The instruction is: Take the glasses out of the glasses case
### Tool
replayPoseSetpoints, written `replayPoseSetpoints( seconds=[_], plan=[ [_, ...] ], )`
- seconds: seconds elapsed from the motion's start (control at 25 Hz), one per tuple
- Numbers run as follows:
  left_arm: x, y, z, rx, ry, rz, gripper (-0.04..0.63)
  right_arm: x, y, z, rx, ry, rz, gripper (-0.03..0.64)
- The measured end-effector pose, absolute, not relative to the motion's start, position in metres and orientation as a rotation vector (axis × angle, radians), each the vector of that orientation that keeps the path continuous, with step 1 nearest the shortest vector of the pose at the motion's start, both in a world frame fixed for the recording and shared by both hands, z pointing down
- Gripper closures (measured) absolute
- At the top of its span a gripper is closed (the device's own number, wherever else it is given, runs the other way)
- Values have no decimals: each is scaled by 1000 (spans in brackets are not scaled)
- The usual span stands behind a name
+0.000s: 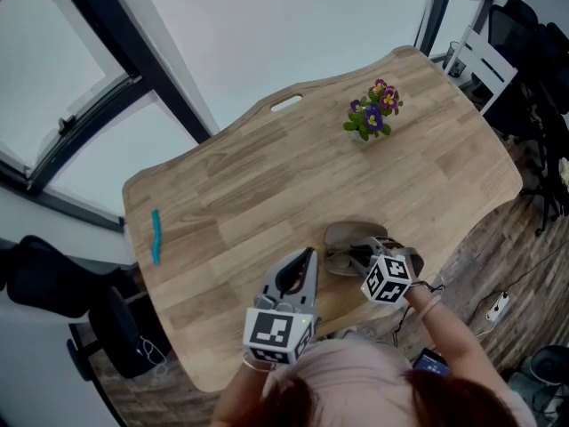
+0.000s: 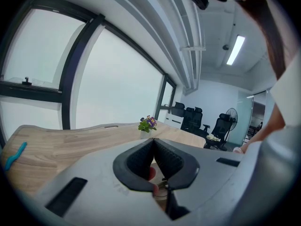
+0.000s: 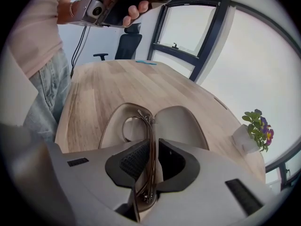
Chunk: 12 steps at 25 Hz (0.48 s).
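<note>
My right tool (image 3: 151, 147) is clenched on the folded glasses (image 3: 150, 126), holding them over the open glasses case (image 3: 181, 121) lying on the wooden surface (image 3: 103, 88); my left tool (image 2: 154, 145) is clenched on nothing, off to the side.

Left gripper (image 2: 154, 142) jaws together, right gripper (image 3: 154, 146) clamping glasses (image 3: 150, 124)

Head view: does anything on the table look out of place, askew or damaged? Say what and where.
Nothing stands out. The glasses case lies open on the table, the right gripper is shut on the folded glasses over it, and the flower pot stands upright.
</note>
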<state>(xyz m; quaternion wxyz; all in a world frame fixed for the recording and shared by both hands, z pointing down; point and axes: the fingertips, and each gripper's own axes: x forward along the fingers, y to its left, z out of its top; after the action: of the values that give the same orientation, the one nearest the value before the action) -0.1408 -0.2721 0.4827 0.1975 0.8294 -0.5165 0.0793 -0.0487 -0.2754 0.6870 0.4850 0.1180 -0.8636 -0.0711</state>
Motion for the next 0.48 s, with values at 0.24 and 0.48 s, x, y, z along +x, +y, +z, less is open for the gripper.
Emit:
replayPoseSetpoints(
  seconds=[0.24,0.48],
  plan=[
    [-147,-274,484,2308,-1454,219,594,-54,-275,693,272,-2104,-126,588],
    [-149,-274,485,2303,-1461,218,594,-54,-274,692,237,-2102,-160,599]
  ],
)
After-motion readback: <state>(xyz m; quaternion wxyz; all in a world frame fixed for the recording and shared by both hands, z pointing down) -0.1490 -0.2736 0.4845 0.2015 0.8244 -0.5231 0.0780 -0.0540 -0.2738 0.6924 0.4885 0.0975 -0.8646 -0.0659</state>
